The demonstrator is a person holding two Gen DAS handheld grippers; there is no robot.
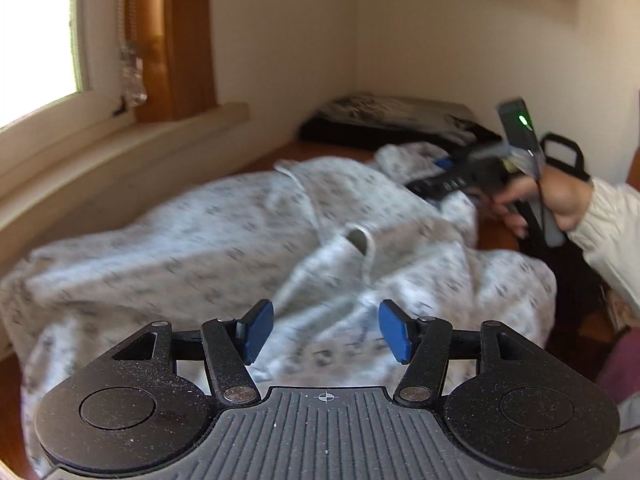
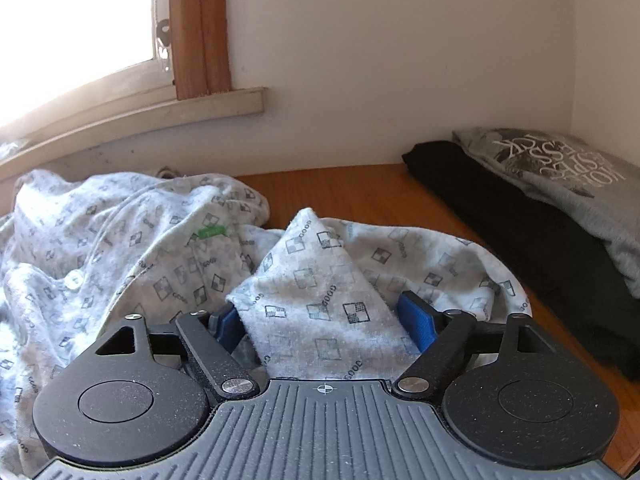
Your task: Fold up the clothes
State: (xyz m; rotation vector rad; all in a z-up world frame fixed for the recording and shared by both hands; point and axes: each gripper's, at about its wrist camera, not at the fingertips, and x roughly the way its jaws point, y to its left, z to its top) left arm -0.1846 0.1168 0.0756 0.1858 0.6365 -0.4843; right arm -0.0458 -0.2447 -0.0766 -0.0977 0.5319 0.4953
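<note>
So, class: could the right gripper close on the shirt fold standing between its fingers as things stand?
Probably yes: the right gripper is open with the patterned shirt's raised fold already between its fingers, and nothing blocks them.

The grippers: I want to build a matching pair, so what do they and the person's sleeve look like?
Each gripper, left and right, has matte black linkage arms with silver pivot pins, round black side discs, a ribbed grey centre plate marked with a small crosshair, and blue rectangular pads. Seen from the left wrist, the right gripper carries a unit with a green light. The sleeve is cream-white.
</note>
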